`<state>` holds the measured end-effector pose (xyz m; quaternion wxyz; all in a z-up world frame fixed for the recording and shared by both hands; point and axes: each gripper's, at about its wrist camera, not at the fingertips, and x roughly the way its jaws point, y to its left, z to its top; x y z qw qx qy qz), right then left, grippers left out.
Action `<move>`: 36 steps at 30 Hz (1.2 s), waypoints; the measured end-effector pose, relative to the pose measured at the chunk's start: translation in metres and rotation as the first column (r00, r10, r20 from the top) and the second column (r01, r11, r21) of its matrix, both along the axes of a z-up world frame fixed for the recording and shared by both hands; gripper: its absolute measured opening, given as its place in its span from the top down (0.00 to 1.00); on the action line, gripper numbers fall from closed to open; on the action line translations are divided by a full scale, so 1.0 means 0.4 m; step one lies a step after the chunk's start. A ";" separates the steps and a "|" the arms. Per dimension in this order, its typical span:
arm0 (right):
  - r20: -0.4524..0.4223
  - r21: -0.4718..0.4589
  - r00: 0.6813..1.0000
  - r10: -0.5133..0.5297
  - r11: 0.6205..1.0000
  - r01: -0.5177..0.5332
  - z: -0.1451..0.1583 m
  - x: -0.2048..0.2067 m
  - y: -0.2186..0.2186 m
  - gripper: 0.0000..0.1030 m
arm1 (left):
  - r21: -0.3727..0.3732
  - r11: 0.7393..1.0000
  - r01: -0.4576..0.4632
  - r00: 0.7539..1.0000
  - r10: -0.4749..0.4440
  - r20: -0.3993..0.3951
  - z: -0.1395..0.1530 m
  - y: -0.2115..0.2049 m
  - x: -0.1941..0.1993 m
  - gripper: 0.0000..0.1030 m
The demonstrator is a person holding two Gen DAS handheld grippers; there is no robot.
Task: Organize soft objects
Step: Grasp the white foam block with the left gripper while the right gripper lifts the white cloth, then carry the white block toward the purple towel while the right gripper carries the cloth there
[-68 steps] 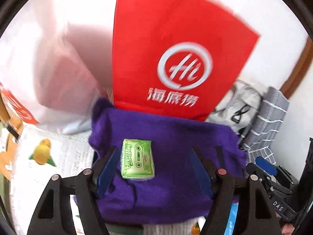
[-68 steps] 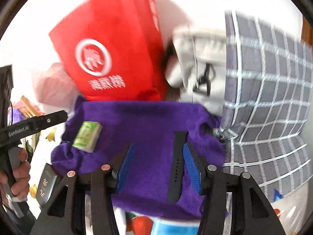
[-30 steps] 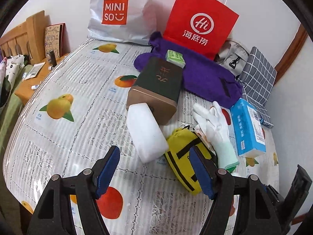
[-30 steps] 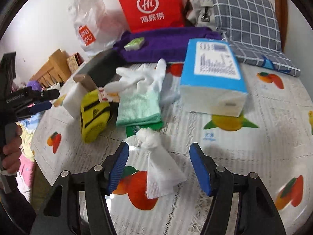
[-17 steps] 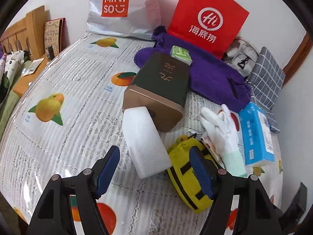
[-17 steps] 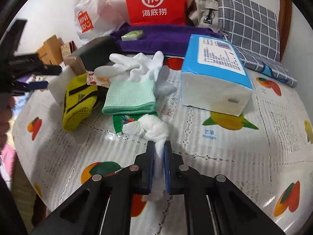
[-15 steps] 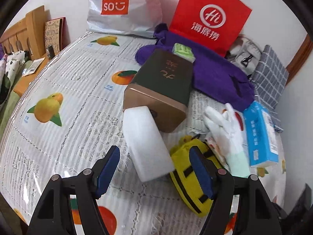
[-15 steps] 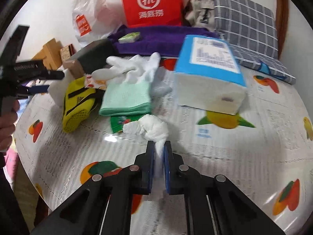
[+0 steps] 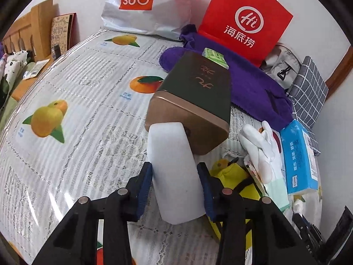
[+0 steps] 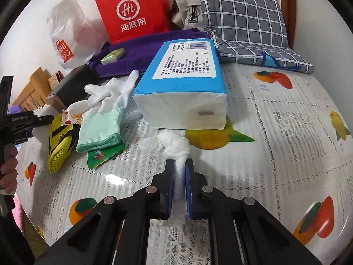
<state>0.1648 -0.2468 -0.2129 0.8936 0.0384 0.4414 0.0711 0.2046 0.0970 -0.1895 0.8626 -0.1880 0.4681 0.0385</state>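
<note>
Pick-up step: white sponge block (image 9: 176, 172) on the tablecloth is being closed on by the left gripper (image 9: 176, 190), crumpled tissue (image 10: 172, 145) is clamped by the right gripper (image 10: 179, 176); lifting is needed next.

I've got open fruit-print tablecloth (image 9: 72, 101) to the left, but ahead the dark green and copper tin box (image 9: 194, 101), yellow mesh pouch (image 10: 59, 145), white glove (image 10: 106, 101) and blue tissue pack (image 10: 183, 88) block passage.
</note>
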 end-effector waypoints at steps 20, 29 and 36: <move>0.024 0.059 1.000 0.012 0.998 -0.013 0.105 -0.054 -0.005 0.90 | -0.041 0.999 -0.016 0.999 0.018 0.039 0.089 0.039 -0.113 0.62; 0.082 0.075 0.997 0.011 0.997 -0.017 0.210 -0.062 -0.015 0.90 | -0.044 0.999 -0.020 0.996 0.024 0.081 0.161 0.041 -0.138 0.62; 0.137 0.043 0.990 0.020 0.999 -0.027 0.284 -0.063 -0.007 0.90 | -0.063 0.998 0.011 0.993 -0.004 0.121 0.222 0.023 -0.139 0.62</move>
